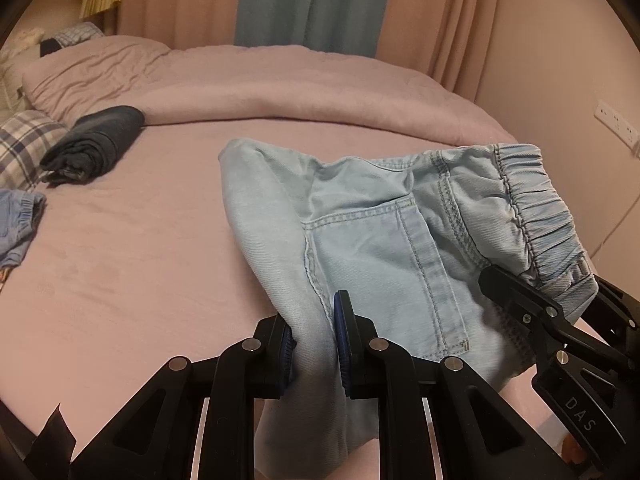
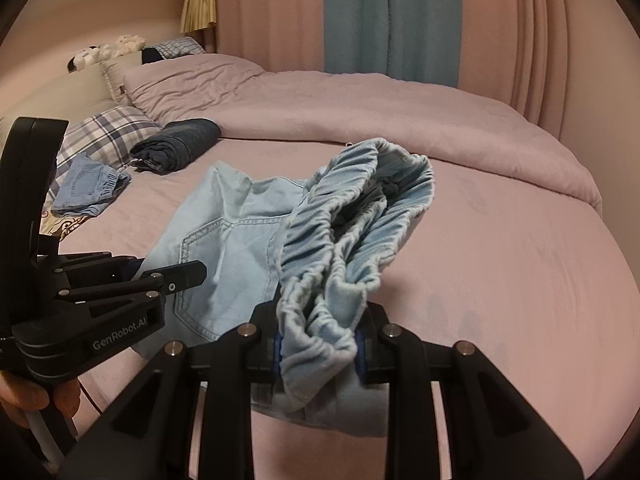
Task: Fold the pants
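Denim, pale blue: one pair of pants with an elasticated waistband, held up off the bed between two hand-held grippers.

Left gripper: black linkage, blue pads. Jaws closed on a pinched fold of the pants' fabric beside the back pocket; cloth hangs down below the pads. In the right wrist view the same gripper sits at the left edge, lettered body visible, a person's hand around its handle.

Right gripper: same make. Jaws clamped on the bunched waistband, several gathered layers squeezed between the blue pads. In the left wrist view it enters from the lower right, its fingers on the waistband's corner.

Pants, position: stretched between the two grips, pocket side towards the left camera, waistband mouth gaping towards the right camera; the far end droops to the bedsheet.

Bedsheet: dusty pink, lightly creased, bare under the garment.

Further back, left side:
- small blue denim garment with gathered hem, lying flat on the sheet;
- dark folded garment, navy or charcoal, beside a plaid pillow.

Behind these: pink quilt rolled along the far side of the bed, and a matching pink pillow.

Headboard area: soft toys, white with dark patches, on a ledge.

Back wall: pink curtains with one teal panel; a white wall socket at far right in the left wrist view.
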